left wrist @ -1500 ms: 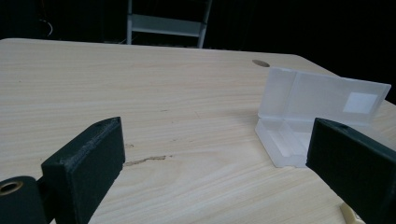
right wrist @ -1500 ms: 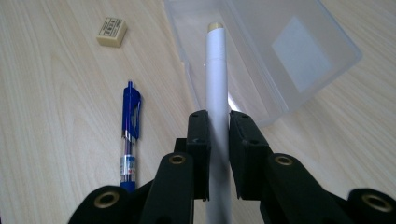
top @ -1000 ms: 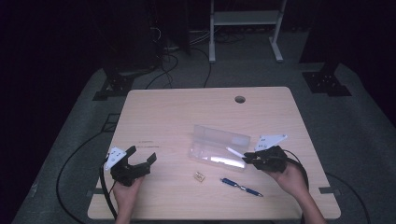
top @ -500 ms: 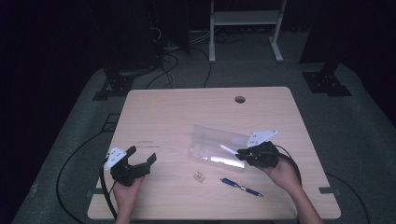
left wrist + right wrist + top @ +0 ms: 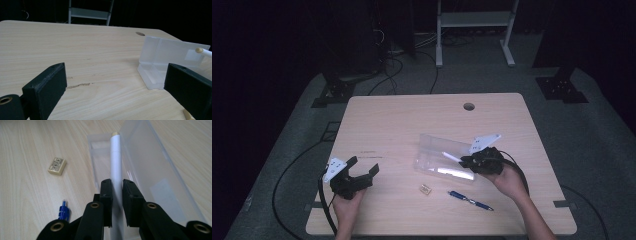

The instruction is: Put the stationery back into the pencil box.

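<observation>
- Between the right gripper [image 5: 117,192] fingers [image 5: 106,195]: white pen [image 5: 116,162] clamped, tip over the clear case [image 5: 150,170].
- Left gripper [image 5: 362,172] fingers apart, empty, resting aside.
- Risk: pen tilting, catching the case wall, tipping it onto the surface [image 5: 412,125].

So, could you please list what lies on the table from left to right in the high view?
Left tongs → eraser → blue pen → right tongs, shut on the white pen over the clear box.
</observation>
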The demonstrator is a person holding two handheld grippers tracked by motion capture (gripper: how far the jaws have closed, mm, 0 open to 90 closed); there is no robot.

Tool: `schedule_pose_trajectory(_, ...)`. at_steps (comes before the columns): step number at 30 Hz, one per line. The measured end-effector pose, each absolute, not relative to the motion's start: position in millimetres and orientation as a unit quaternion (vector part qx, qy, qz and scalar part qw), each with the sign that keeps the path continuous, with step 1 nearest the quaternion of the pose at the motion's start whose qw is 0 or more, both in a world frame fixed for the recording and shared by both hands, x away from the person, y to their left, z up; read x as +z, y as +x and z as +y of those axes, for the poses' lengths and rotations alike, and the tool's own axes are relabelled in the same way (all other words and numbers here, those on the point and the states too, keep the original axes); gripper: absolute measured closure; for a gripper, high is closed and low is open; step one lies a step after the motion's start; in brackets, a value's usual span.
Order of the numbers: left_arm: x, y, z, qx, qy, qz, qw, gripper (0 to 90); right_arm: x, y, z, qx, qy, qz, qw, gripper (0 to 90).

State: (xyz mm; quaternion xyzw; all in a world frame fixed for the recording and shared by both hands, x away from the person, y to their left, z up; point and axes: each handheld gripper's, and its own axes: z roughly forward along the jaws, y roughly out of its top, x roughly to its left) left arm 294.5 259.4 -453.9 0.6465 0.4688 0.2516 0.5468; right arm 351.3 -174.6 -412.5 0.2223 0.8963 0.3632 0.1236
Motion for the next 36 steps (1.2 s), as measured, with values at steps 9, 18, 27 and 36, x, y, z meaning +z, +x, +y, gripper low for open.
schedule_pose_trajectory(9,-454.1,294.8,259.2,0.251,0.646,0.469,0.547,3.4,-404.5,360.5,-166.0,0.362,0.213,0.899,0.127,78.3)
schedule_pose_trajectory(18,-454.0,294.7,259.2,0.251,0.646,0.469,0.547,3.4,-410.8,370.8,-158.1,0.357,0.212,0.902,0.116,78.3)
schedule_pose_trajectory(27,-453.7,294.4,259.8,0.251,0.646,0.469,0.547,3.4,-419.3,381.1,-154.6,0.351,0.215,0.905,0.110,78.3)
schedule_pose_trajectory(36,-453.5,294.5,260.3,0.251,0.646,0.468,0.548,3.4,-429.9,391.0,-149.4,0.329,0.212,0.914,0.105,78.3)
